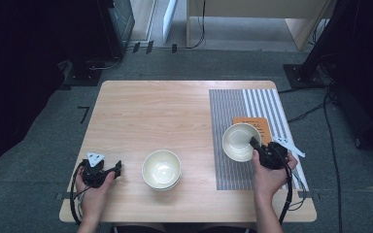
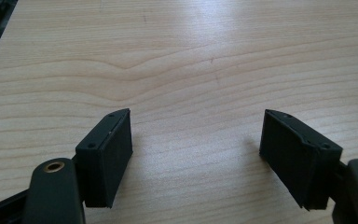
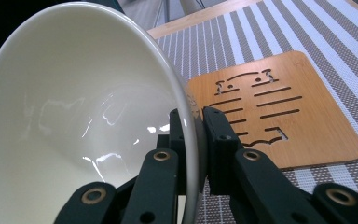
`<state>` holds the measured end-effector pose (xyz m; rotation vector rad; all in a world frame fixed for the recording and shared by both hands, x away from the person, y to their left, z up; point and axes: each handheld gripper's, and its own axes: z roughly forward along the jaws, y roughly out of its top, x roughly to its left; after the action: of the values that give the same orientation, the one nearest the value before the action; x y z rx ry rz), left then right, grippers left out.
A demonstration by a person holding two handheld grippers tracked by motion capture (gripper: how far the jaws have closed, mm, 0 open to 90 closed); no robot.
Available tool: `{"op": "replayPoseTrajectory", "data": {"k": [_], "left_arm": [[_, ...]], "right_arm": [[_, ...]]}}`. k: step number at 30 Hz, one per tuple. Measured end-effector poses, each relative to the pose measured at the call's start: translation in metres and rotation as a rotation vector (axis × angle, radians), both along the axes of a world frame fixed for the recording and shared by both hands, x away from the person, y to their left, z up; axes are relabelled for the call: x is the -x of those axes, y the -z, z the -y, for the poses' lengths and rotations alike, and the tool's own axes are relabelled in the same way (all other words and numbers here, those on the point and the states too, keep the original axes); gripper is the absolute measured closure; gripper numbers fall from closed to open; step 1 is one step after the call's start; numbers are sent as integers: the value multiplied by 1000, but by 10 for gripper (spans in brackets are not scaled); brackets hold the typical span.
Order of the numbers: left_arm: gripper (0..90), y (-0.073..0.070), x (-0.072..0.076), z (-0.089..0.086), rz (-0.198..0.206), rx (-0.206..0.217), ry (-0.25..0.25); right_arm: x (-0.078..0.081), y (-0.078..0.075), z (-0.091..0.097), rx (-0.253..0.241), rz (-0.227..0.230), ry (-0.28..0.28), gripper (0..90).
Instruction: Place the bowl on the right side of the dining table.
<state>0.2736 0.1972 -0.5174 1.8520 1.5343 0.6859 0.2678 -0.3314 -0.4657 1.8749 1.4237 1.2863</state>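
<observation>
glossy cream bowl (image 3: 74, 116), tilted, rim pinched by right hand-held gripper (image 3: 196, 126)

Cream bowl (image 1: 240, 141) pinched by its rim

The glossy, empty bowl (image 3: 74, 116) was tilted, its wall clamped between the jaws of the right gripper (image 3: 196, 140), one jaw inside and one outside. It hung over the striped mat (image 1: 233, 107), just beside and partly over the wooden trivet (image 3: 279, 107).

No readable text, label or number shows anywhere. The wooden trivet (image 3: 279, 114) carries only cut-out slots, no letters.
</observation>
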Motion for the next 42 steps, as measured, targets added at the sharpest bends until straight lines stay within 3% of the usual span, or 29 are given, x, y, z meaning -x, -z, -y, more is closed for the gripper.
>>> {"op": "replayPoseTrajectory", "data": {"k": [24,37,42], "left_arm": [[250,0,0,0,0,0,0],[249,0,0,0,0,0,0],[202,0,-1,1,-7,-3,7]], "right_arm": [[-26,0,16,30,-29,50,839],[-49,-4,31,54,-100,80,838],[-58,-3,39,39,-130,97,838]]}}
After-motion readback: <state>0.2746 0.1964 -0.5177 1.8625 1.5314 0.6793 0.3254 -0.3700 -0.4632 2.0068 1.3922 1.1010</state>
